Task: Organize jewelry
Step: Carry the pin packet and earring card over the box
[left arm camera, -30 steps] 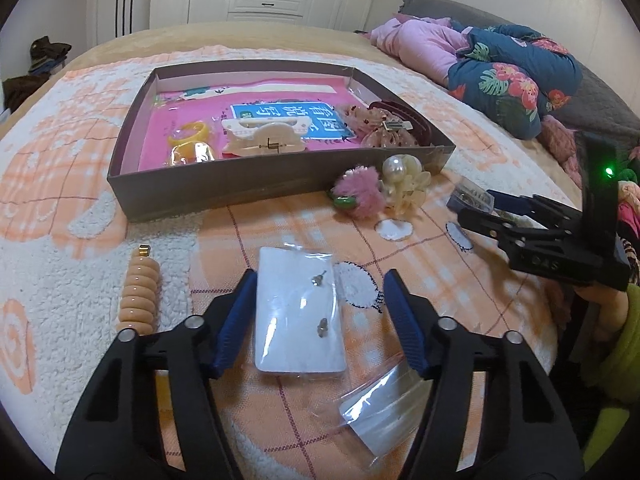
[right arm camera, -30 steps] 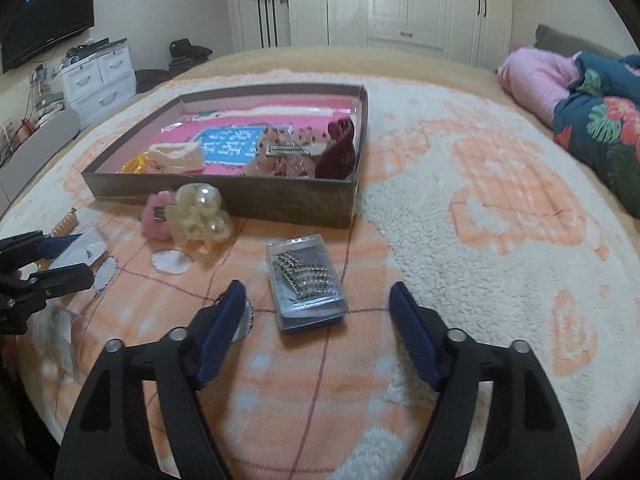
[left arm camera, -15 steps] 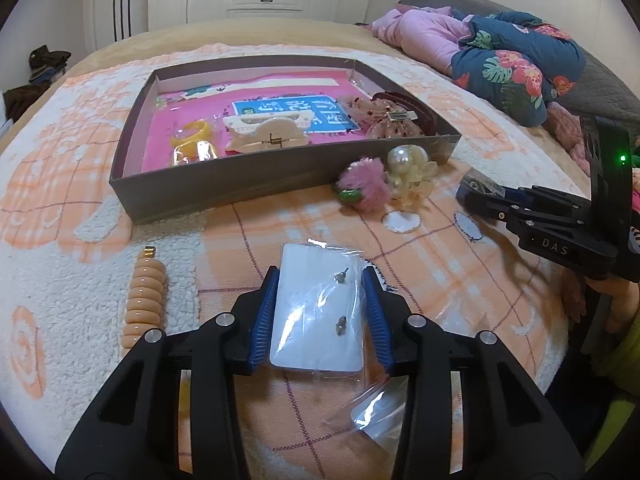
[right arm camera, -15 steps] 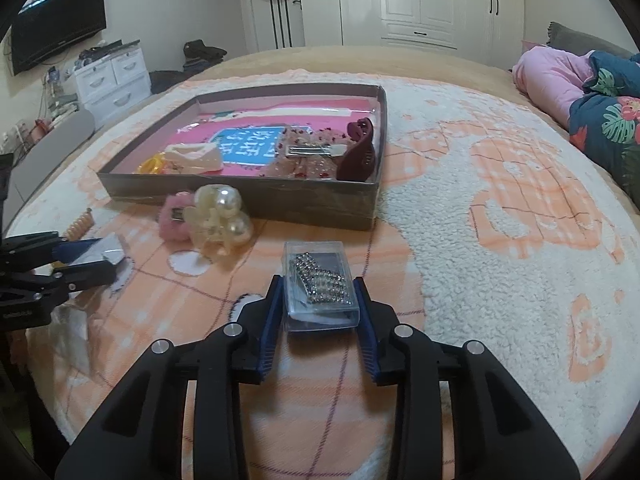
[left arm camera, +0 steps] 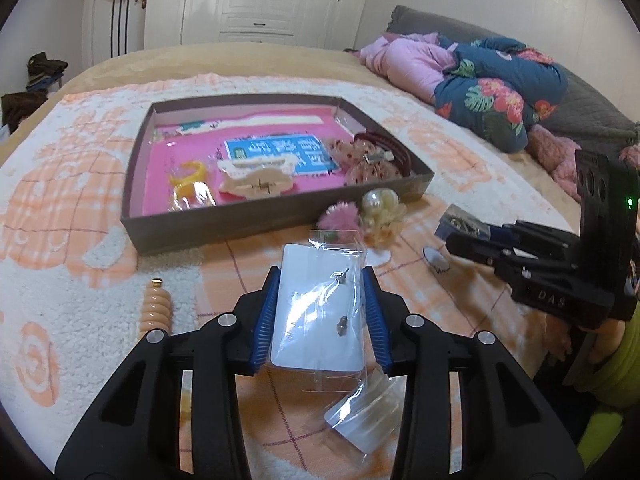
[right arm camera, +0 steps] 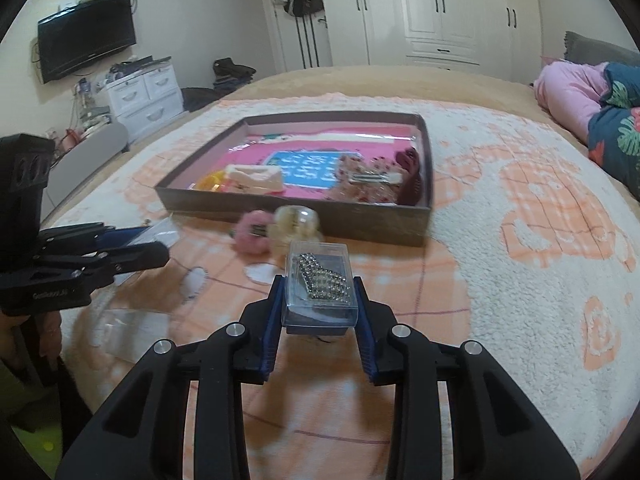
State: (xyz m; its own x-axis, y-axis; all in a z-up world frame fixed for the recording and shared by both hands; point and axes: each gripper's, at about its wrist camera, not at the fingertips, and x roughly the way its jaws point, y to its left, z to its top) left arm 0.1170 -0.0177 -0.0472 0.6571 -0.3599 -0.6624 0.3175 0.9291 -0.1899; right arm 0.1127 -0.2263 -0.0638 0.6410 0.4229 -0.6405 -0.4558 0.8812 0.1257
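My left gripper (left arm camera: 320, 276) is shut on a white earring card (left arm camera: 316, 320) in a clear bag, its blue pads pressing both long edges. My right gripper (right arm camera: 317, 284) is shut on a small clear plastic case (right arm camera: 318, 304) holding a rhinestone piece, raised a little off the blanket. Ahead of both lies a shallow brown box (left arm camera: 248, 224) with a pink lining; it holds a cream claw clip (left arm camera: 256, 184), a yellow ring (left arm camera: 188, 172), floral clips and a dark red band. In the left wrist view the right gripper (left arm camera: 472, 236) comes in from the right with the case.
A pink pom-pom tie (left arm camera: 340, 216) and a pearl clip (left arm camera: 380, 204) lie against the box's front wall. A peach spiral tie (left arm camera: 156, 308) lies on the blanket to the left, and an empty clear bag (left arm camera: 368, 408) under my left gripper. Folded clothes (left arm camera: 480, 80) sit at the far right.
Both grippers went from wide open to shut: the left on the earring card, the right on the rhinestone case. The right one has since risen slightly with the case.
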